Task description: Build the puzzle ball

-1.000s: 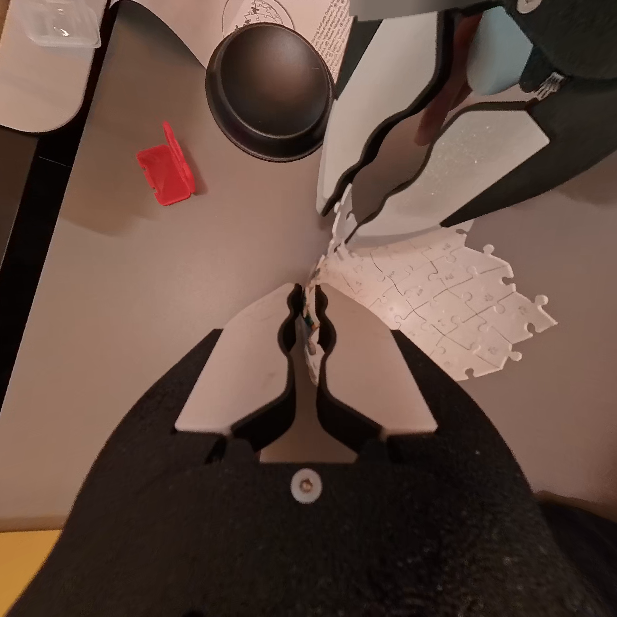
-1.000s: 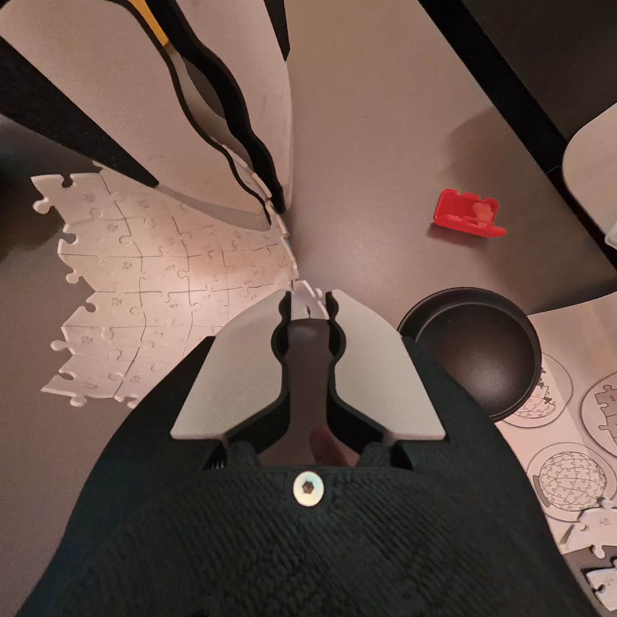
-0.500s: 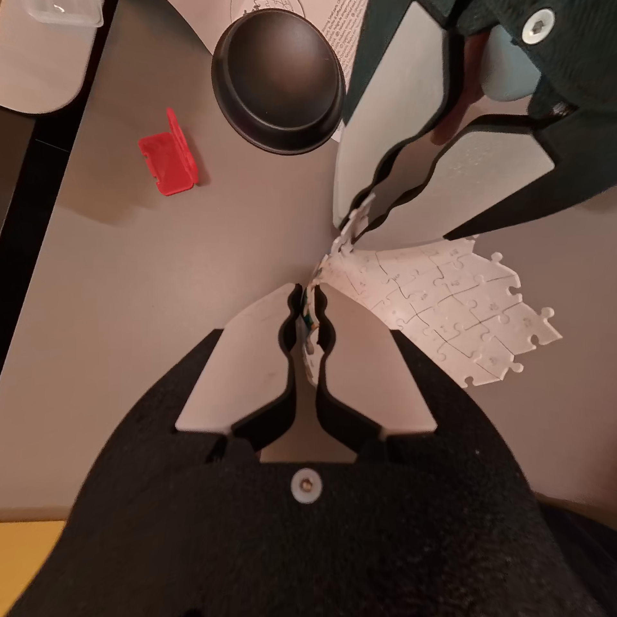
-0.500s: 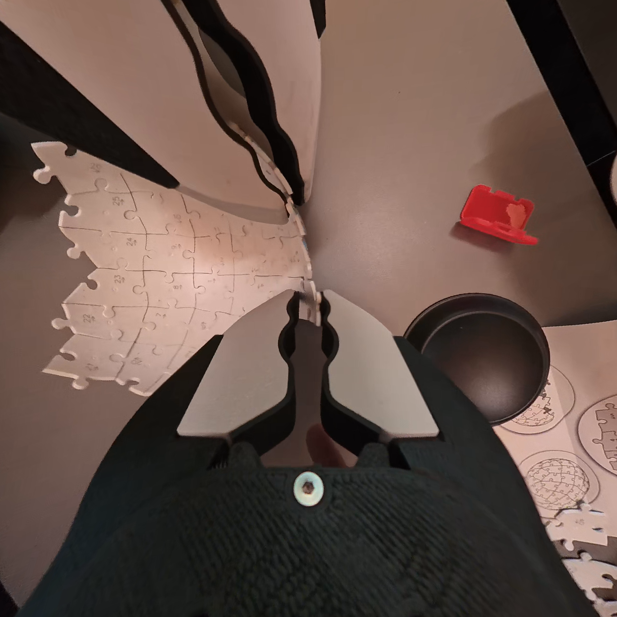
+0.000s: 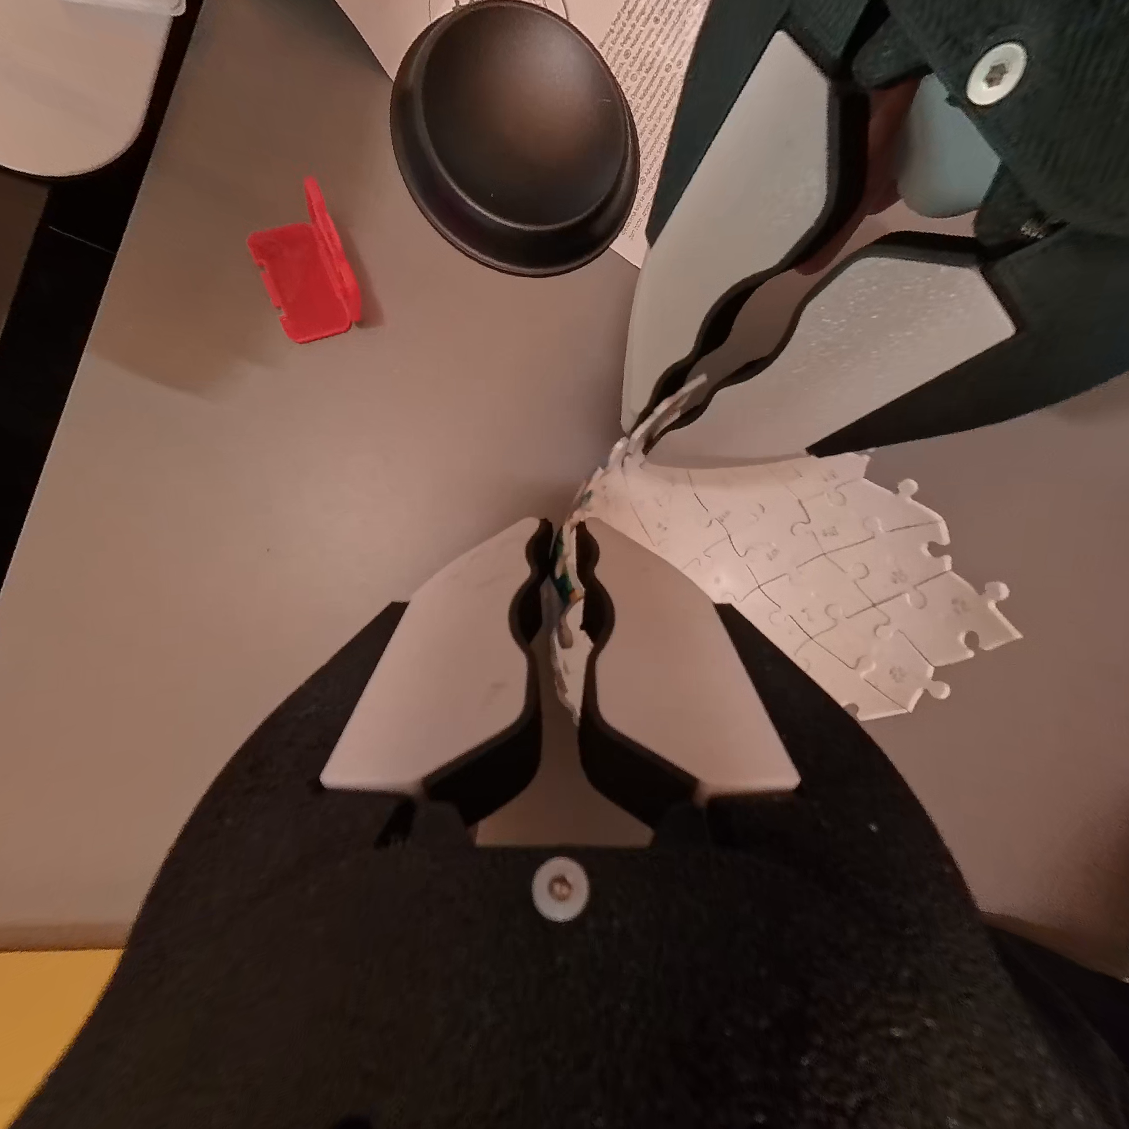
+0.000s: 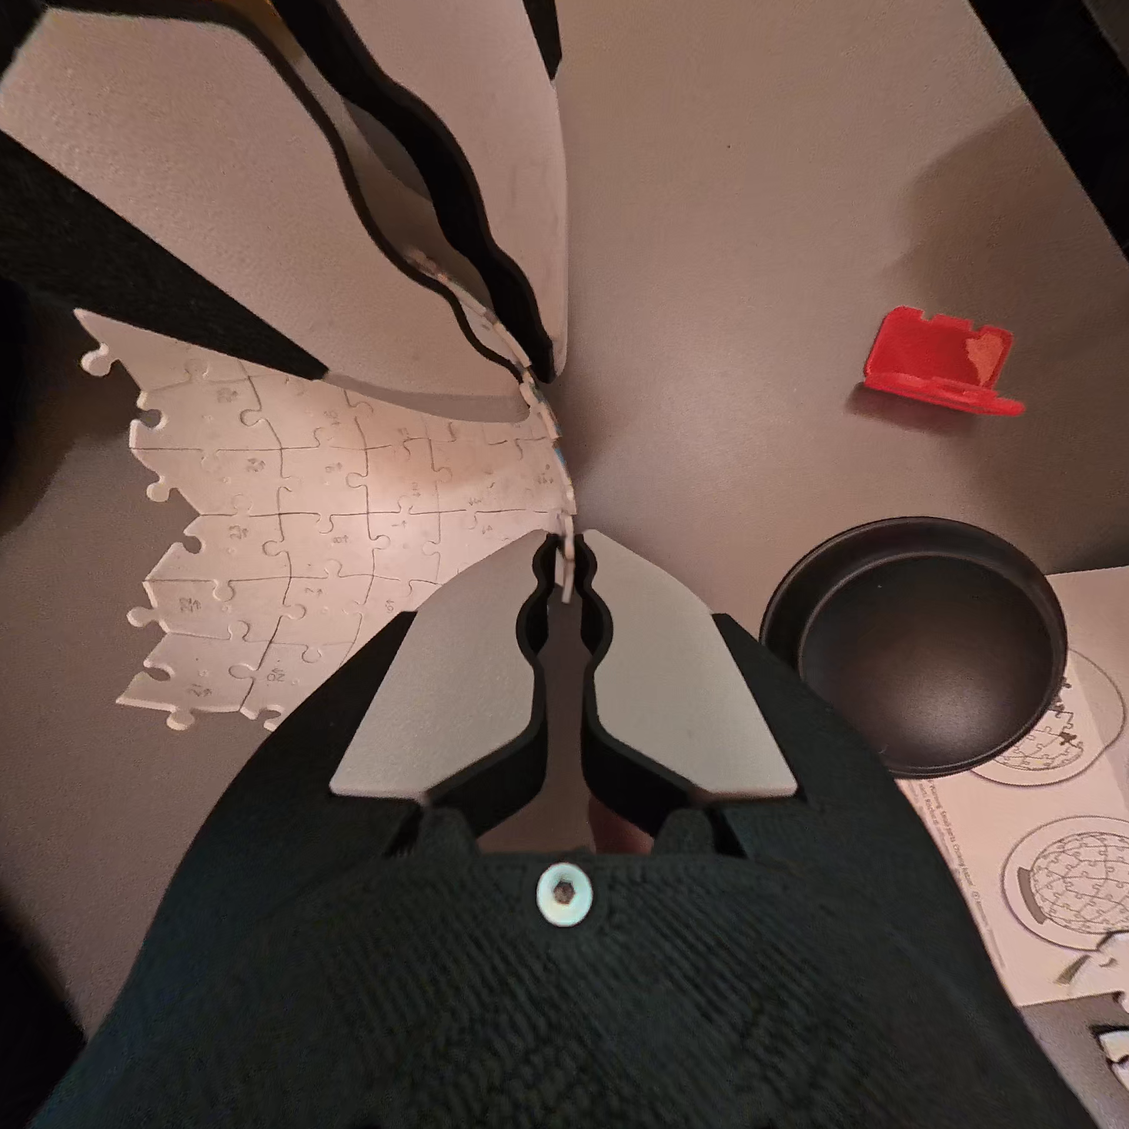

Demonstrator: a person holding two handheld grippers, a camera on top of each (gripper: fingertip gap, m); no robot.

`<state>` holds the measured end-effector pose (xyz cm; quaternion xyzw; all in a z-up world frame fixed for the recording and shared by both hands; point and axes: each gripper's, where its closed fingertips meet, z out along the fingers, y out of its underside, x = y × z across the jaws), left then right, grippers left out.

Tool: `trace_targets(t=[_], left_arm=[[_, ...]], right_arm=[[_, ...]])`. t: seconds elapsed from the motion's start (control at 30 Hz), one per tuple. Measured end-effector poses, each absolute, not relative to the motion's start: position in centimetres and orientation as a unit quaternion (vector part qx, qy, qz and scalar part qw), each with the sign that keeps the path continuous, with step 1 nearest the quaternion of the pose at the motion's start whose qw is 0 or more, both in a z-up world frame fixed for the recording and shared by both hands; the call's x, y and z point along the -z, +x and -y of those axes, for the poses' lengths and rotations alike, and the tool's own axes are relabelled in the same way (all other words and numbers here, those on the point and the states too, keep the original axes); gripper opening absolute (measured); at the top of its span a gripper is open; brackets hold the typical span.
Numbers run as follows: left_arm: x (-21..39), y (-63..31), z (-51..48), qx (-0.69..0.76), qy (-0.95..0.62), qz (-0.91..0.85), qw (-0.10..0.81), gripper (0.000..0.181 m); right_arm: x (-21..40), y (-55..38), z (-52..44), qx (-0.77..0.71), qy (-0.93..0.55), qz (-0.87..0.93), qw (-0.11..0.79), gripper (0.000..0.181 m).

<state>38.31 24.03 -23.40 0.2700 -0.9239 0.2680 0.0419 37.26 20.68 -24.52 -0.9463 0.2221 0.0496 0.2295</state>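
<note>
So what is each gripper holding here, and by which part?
Both grip the assembled puzzle sheet along one edge: the left gripper and the right gripper pinch neighbouring spots on it.

Under my tools the grey surface [image 5: 244, 489] carried a small red plastic piece [image 5: 302, 278], standing open. Near it sat a black dome-shaped stand [image 5: 513, 131], resting partly on a printed instruction sheet [image 6: 1051, 867].

Smooth matte grey tabletop [image 5: 201, 489], warm dim light, soft shadows. Black strip [image 5: 36, 293] runs along its far edge. Rounded white surface [image 5: 67, 104] beyond it.
</note>
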Motion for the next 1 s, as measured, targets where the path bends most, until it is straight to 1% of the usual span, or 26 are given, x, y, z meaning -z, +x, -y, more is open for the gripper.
trace_targets(t=[0.23, 0.47, 0.5, 0.6, 1.0], left_arm=[[23.4, 38.2, -24.0, -0.272, 0.272, 0.922, 0.048, 0.007], [23.3, 38.1, -23.9, -0.277, 0.270, 0.921, 0.054, 0.008], [23.2, 38.1, -23.9, -0.277, 0.269, 0.921, 0.054, 0.008], [23.2, 38.1, -23.8, -0.274, 0.267, 0.923, 0.048, 0.008], [23.1, 38.0, -23.9, -0.277, 0.266, 0.922, 0.051, 0.008]], right_arm=[[24.8, 37.6, -20.4, -0.041, -0.943, -0.245, 0.223, 0.016], [24.8, 37.5, -20.8, -0.046, -0.935, -0.252, 0.247, 0.022], [24.9, 37.3, -20.8, -0.049, -0.936, -0.248, 0.247, 0.021], [24.9, 36.8, -21.1, -0.067, -0.936, -0.240, 0.248, 0.007], [24.8, 36.7, -21.4, -0.070, -0.931, -0.240, 0.267, 0.006]])
